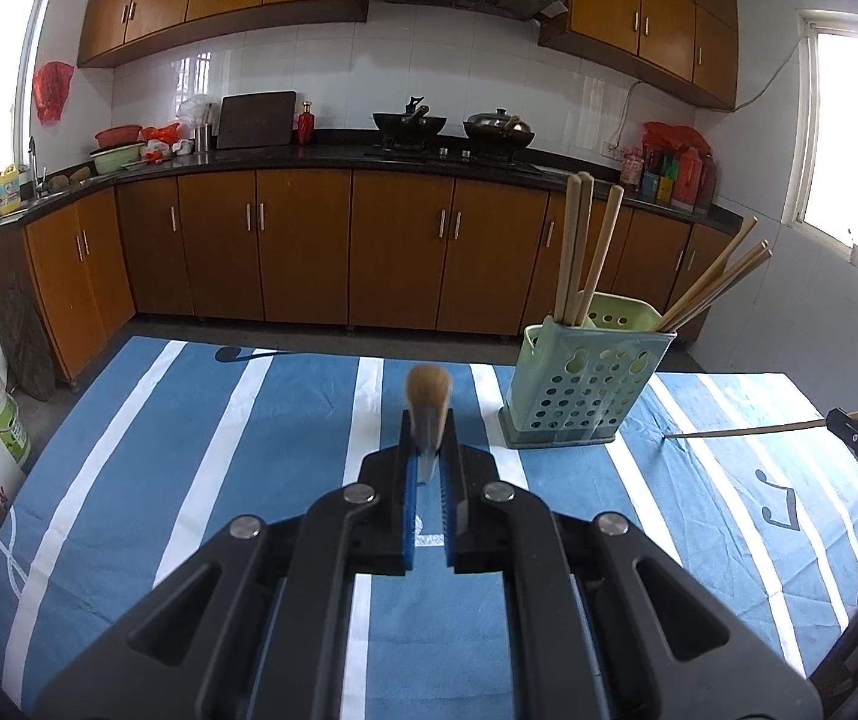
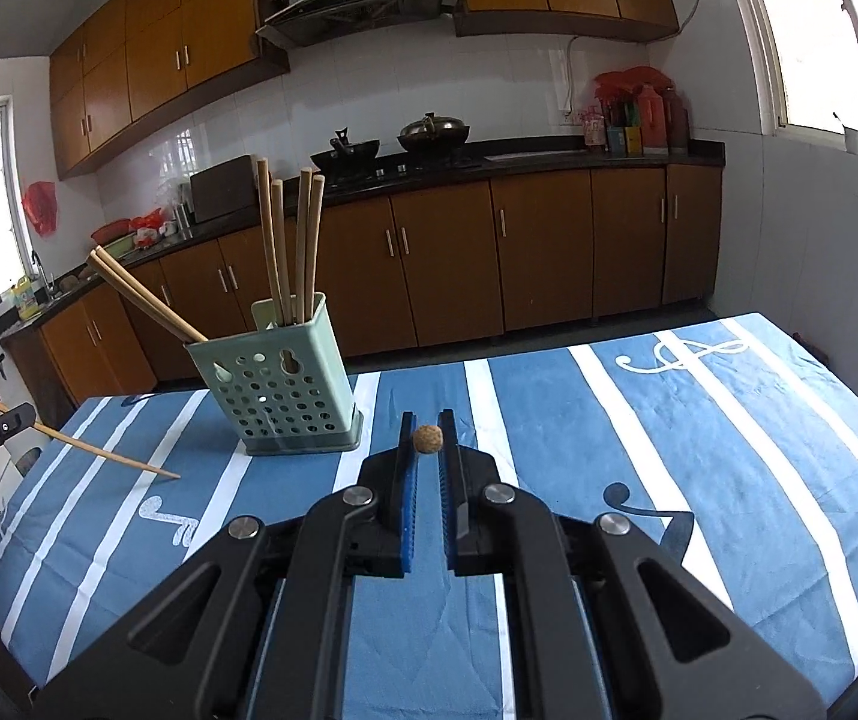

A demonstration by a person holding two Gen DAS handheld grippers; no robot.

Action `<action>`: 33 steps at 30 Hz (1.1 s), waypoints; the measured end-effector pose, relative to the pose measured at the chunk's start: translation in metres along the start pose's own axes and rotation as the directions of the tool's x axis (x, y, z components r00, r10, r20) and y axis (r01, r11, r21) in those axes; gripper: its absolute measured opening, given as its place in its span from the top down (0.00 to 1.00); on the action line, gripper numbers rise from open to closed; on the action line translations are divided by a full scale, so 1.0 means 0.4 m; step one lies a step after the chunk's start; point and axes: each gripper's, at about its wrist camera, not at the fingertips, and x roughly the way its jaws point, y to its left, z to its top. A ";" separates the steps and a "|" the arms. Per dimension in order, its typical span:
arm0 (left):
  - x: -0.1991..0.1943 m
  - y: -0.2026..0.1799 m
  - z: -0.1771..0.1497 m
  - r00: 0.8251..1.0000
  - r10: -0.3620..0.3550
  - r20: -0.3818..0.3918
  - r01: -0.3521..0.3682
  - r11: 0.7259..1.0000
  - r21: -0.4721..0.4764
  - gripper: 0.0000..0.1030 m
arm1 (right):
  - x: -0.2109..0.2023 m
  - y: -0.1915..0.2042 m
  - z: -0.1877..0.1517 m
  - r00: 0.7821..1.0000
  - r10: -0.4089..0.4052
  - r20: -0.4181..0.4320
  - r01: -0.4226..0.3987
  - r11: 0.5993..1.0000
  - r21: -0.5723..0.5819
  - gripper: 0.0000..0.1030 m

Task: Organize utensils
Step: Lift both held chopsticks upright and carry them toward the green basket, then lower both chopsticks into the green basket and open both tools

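Blue tablecloth (image 1: 189,450) with white stripes and white music notes. Pale green holder (image 1: 585,384) dotted with holes, holding tan chopsticks (image 1: 585,240). Black grippers with blue pads (image 2: 410,498). Far behind, orange-brown cabinets (image 1: 303,246).

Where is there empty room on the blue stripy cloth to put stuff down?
Lots of bare cloth lies to the right of the green holder, out to the table's edges. It is crowded only around the holder, where leaning chopsticks stick out sideways.

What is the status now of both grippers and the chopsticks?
Left gripper shut on one wooden chopstick. Right gripper shut on another chopstick. Green perforated plastic holder upright, seven chopsticks inside. Path clear.
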 end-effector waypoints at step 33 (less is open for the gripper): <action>-0.108 -0.261 0.308 0.945 -0.218 0.243 0.184 0.971 0.155 0.93 | -0.105 0.160 0.324 0.894 0.222 0.390 -0.222 0.974 -0.046 0.93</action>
